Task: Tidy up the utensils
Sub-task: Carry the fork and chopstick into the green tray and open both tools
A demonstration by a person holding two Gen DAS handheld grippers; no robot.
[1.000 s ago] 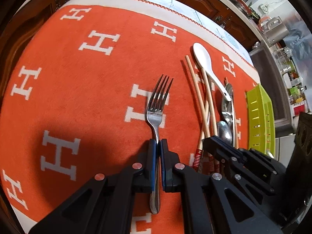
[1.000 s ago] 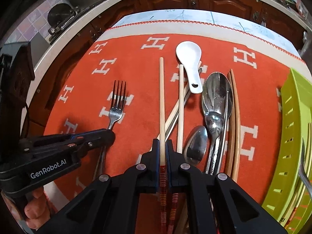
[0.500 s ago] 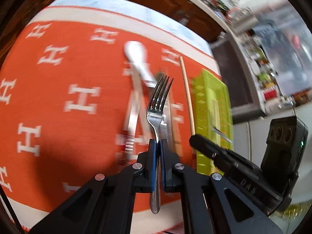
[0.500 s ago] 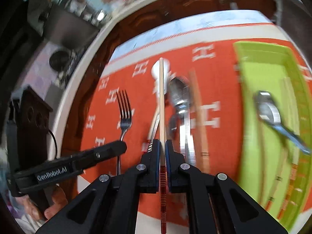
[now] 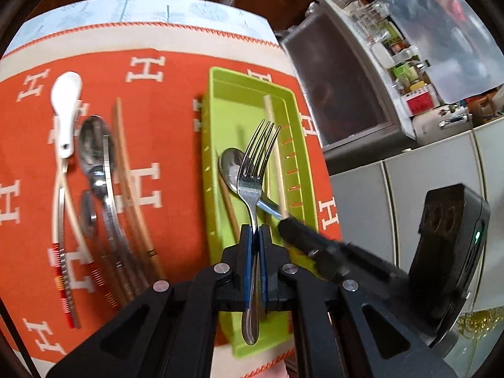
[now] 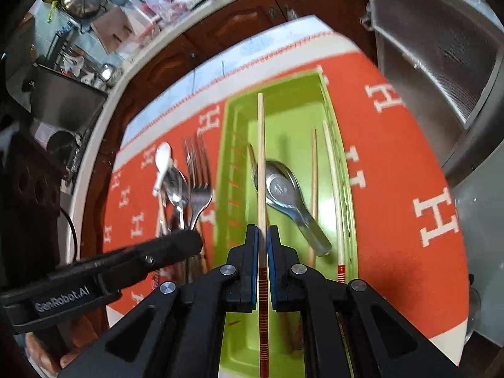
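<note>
Green tray: a long lime-green plastic tray [image 5: 252, 97] with slotted side walls lies on an orange woven cloth with white H letters [image 5: 163, 119], near its right edge in the left wrist view.
Left tool: the left gripper [image 5: 255, 236] is pressed together on the neck of a shiny steel fork with four tines [image 5: 252, 170], which hangs over the tray, tines pointing away from the camera.
Right tool: the right gripper [image 6: 260, 236] pinches a pale wooden chopstick with a red-banded end [image 6: 260, 163], held lengthwise above the tray's middle.
Already sorted: a polished steel spoon with a broad bowl [image 6: 283, 189] and at least two more wooden chopsticks [image 6: 330, 189] lie inside the tray.
Still outside: a white glossy ceramic soup spoon [image 5: 66, 100], a large steel spoon [image 5: 93, 145], further steel handles and a few chopsticks with red striped ends [image 5: 63, 289] rest in a loose heap on the cloth, left of the tray.
Progress: judged from this, roughly the first part is done; two pieces are about to go in and the heap remains.
Surfaces: the metal is smooth and mirror-bright, the wood matt and slim, the cloth soft with a stitched orange border on a cream band.
</note>
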